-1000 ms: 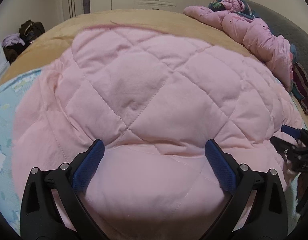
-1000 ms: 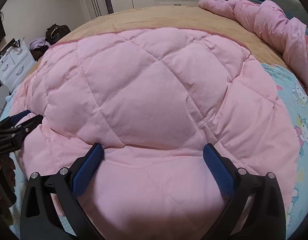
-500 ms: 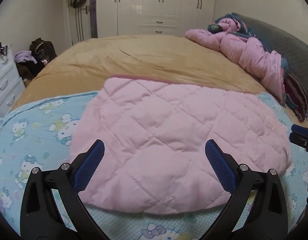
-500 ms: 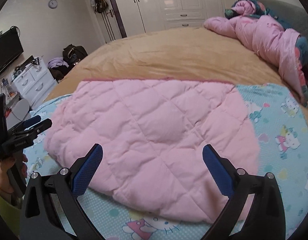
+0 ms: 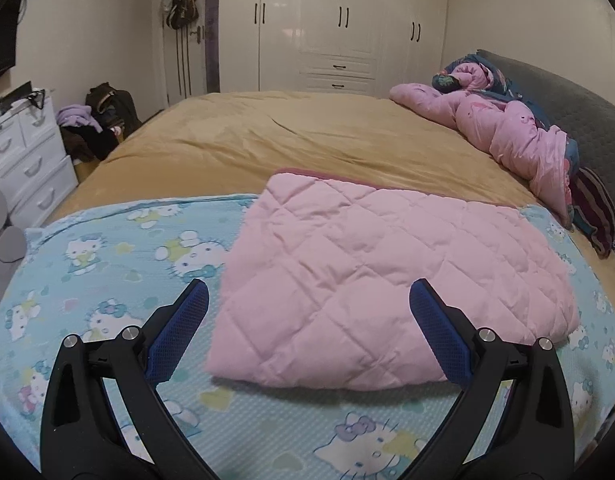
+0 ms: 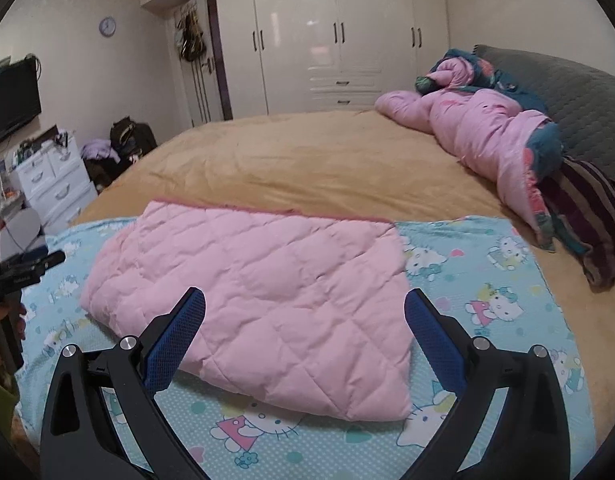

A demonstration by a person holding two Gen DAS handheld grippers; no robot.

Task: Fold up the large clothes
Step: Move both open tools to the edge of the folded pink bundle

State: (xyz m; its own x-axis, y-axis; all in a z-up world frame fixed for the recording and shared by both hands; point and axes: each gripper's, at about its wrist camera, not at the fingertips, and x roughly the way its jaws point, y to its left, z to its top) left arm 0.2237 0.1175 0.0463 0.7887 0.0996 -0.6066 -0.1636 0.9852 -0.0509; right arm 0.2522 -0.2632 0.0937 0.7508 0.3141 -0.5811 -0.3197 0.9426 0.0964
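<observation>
Home bedroom: big bed w/ tan cover, white wardrobe, wall TV

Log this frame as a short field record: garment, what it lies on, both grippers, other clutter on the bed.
garment: pink quilted garment, folded into a flat block, lying free
surface: blue cartoon-cat sheet over the tan bedspread
left gripper: open, holds nothing, above the garment's near edge
right gripper: open, holds nothing, above the garment's near edge
other items: crumpled pink jacket by the grey headboard; striped fabric beside it
task state: fold looks complete, nothing gripped
</observation>
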